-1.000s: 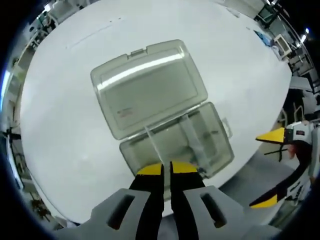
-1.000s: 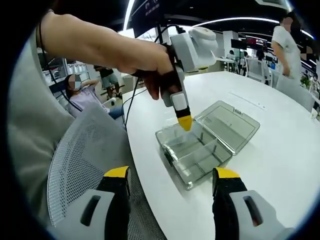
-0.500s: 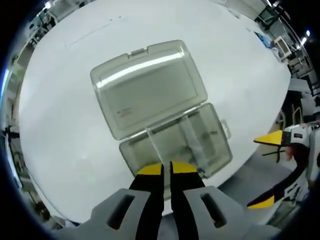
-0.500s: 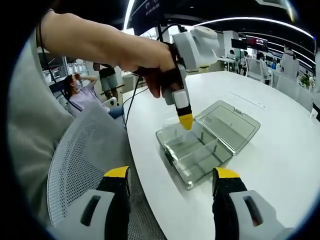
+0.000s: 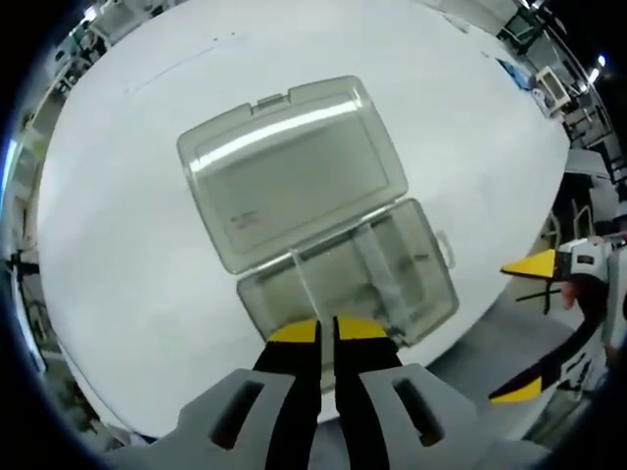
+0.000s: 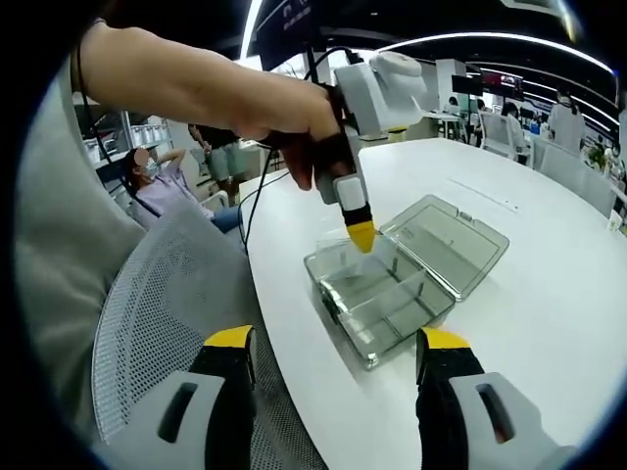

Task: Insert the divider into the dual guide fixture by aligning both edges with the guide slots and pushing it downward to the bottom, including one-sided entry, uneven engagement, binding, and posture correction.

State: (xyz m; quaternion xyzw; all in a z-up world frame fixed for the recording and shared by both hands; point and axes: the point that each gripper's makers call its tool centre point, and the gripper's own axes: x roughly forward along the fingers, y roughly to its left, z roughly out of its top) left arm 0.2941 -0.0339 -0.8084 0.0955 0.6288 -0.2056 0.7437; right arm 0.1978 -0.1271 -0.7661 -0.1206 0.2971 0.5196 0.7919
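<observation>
Left gripper [image 5: 326, 330] fingers pinched nearly together; right gripper [image 6: 338, 343] fingers spread wide, holding nothing.

we see bright, even overhead light; ceiling light strips [image 6: 460, 41] glow. white table [image 5: 118, 215] near washed out. streak of glare on clear lid [image 5: 274, 137]. we note strong fisheye bending at edges, background soft.
</observation>
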